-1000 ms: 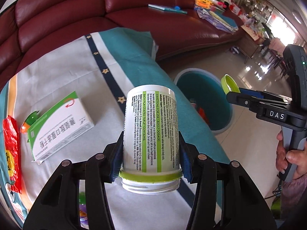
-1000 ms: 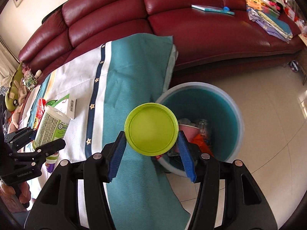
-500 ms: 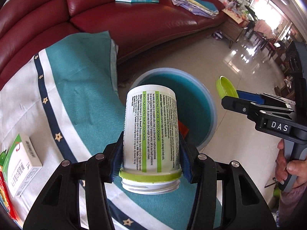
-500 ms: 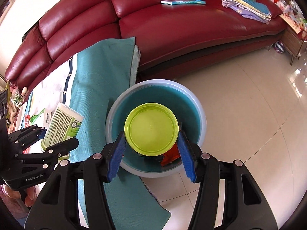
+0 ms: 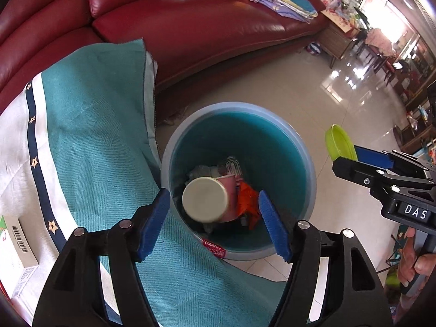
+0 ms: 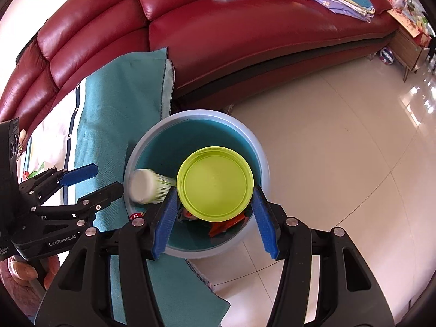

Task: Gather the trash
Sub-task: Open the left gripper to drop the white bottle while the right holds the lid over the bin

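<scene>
A second ago my left claw point(image 5: 214, 219) was pinching the white bottle point(image 5: 205, 199); now its jaws are spread and the bottle is free, seen blurred in the lower centre of the left wrist frame, over the trash inside the blue bin point(image 5: 305, 150). In the right wrist frame the same bottle appears at centre left, just inside the bin rim, beside the tips of the left claw, so I judge it is falling in or has just landed on the pink cup point(image 5: 231, 188) and the orange wrapper point(image 5: 248, 204). This means one piece of trash is delivered. My right claw point(image 6: 215, 209) is over the bin too, and the green lid point(image 6: 215, 184) sits between its blue pads point(image 6: 166, 218); the pads look a little apart from the lid edge at the right side, so I cannot tell if the claw pinches it or has begun to let it go. The next move, I think, is to drop the lid. On the table at the lower left of the left frame, the white box point(image 5: 16, 248) lies on the teal cloth point(image 5: 95, 136) and is not yet collected.
</scene>
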{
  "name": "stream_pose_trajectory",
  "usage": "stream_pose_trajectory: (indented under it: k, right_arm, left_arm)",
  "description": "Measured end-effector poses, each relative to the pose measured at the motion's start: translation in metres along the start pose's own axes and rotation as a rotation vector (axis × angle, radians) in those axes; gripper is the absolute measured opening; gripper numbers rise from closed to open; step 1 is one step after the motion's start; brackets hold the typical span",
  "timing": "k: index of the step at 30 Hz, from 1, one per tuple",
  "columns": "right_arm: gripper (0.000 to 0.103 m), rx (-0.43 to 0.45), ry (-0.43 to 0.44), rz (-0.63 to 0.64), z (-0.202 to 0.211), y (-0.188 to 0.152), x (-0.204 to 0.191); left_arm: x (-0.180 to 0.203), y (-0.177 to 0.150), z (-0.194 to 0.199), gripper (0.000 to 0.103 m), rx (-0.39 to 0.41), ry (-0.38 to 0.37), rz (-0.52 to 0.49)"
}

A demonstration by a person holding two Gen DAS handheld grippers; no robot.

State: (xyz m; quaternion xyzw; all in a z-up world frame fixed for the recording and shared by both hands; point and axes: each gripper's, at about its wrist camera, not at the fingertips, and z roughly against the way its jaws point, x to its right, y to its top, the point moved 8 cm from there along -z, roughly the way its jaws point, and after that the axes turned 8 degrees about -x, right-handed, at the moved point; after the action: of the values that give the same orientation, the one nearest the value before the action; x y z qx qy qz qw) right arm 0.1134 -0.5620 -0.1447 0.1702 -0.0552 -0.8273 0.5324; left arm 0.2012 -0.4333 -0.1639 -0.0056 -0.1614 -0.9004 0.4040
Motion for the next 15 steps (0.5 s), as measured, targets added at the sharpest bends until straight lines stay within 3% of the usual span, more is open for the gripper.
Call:
stream_pose_trajectory:
  k: [3,10,15]
  right_arm:
    - [0.052,-0.003,0.001,0.003,-0.002,0.002,-0.001]
    - [0.052,-0.026,-0.002,0.018,-0.011,0.002,-0.009]
    - [0.053,-0.053,-0.002,0.029,-0.018,0.0,-0.015]
  left_arm:
    - [-0.002,-0.002,0.002,0.072,0.002,-0.002,0.008]
    - [-0.01,-0.01,0.014,0.092,0.021,-0.003,0.029]
    - [-0.013,-0.015,0.022,0.095,0.035,-0.014,0.03]
